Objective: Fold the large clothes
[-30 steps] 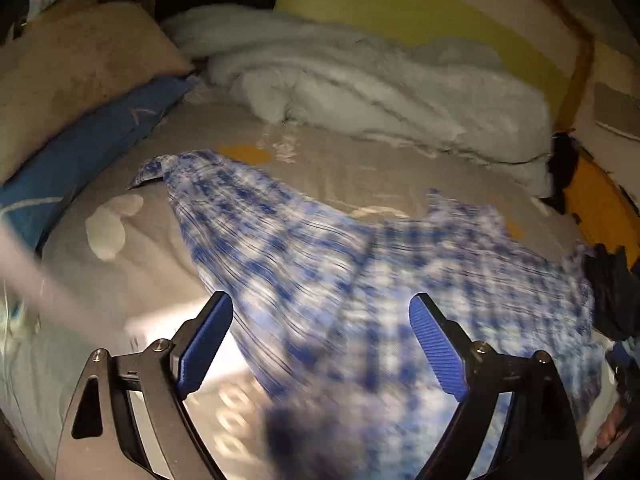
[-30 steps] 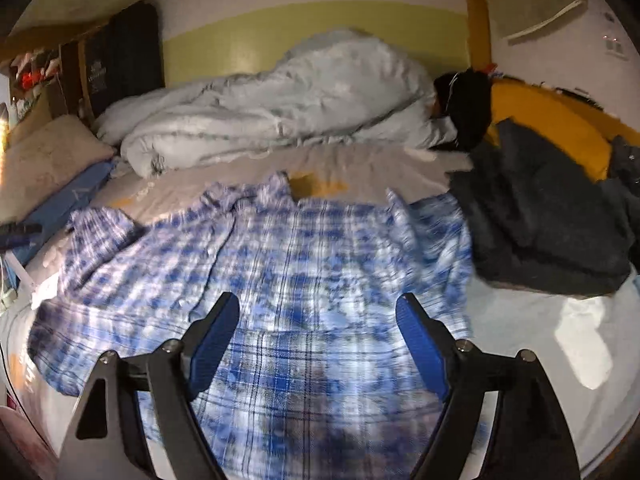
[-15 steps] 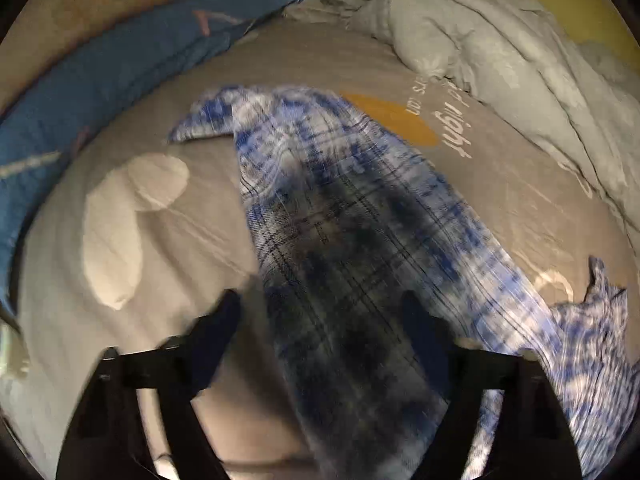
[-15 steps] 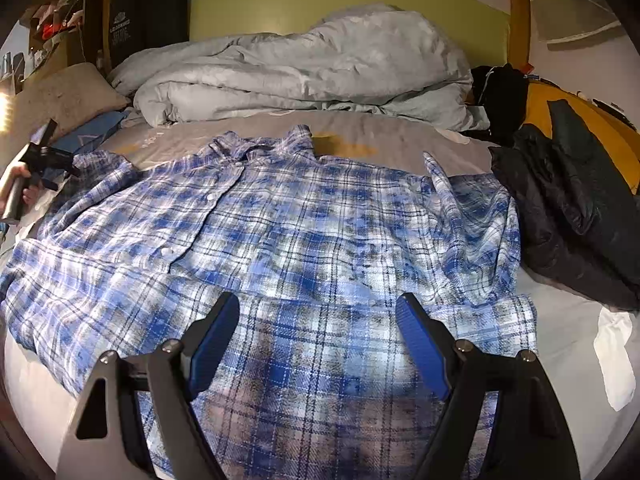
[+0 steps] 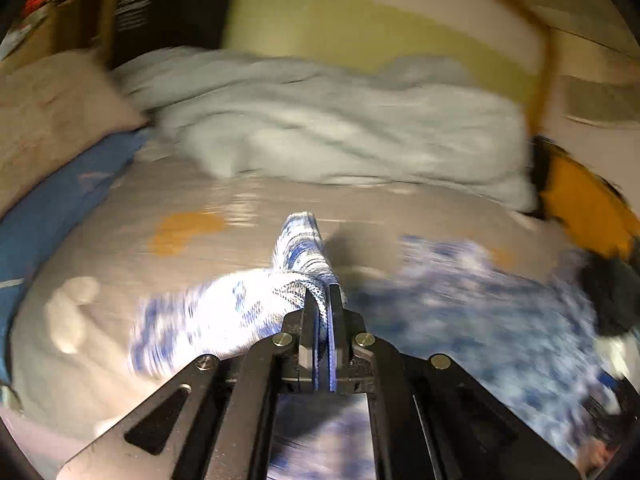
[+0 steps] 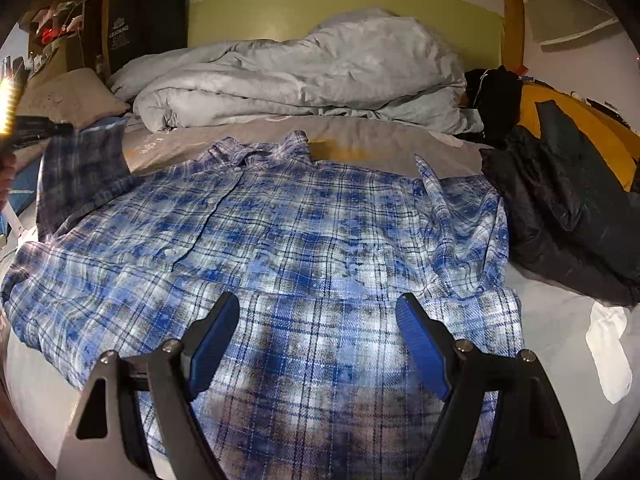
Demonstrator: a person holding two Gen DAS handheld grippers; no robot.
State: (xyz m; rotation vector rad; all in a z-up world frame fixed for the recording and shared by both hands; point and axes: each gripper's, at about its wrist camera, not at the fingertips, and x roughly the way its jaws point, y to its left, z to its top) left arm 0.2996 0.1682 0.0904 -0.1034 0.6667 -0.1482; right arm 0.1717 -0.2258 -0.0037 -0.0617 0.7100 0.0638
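A blue and white plaid shirt (image 6: 304, 232) lies spread flat on the bed, collar toward the far side. My left gripper (image 5: 325, 300) is shut on the shirt's left sleeve (image 5: 296, 264) and holds it lifted off the bed. In the right wrist view the left gripper (image 6: 60, 130) shows at the far left with the raised sleeve (image 6: 80, 172) hanging from it. My right gripper (image 6: 318, 316) is open and empty, hovering over the shirt's lower part. The left wrist view is blurred by motion.
A crumpled light grey duvet (image 6: 304, 76) lies along the far side of the bed. A dark jacket (image 6: 560, 208) lies at the right, over an orange cover (image 6: 580, 120). A beige pillow (image 6: 68, 96) and a blue pillow (image 5: 60, 200) sit at the left. A white cloth (image 6: 608, 344) lies at the right.
My left gripper has closed on the left sleeve and lifted it off the bed. My right gripper has stayed open over the shirt's lower part.
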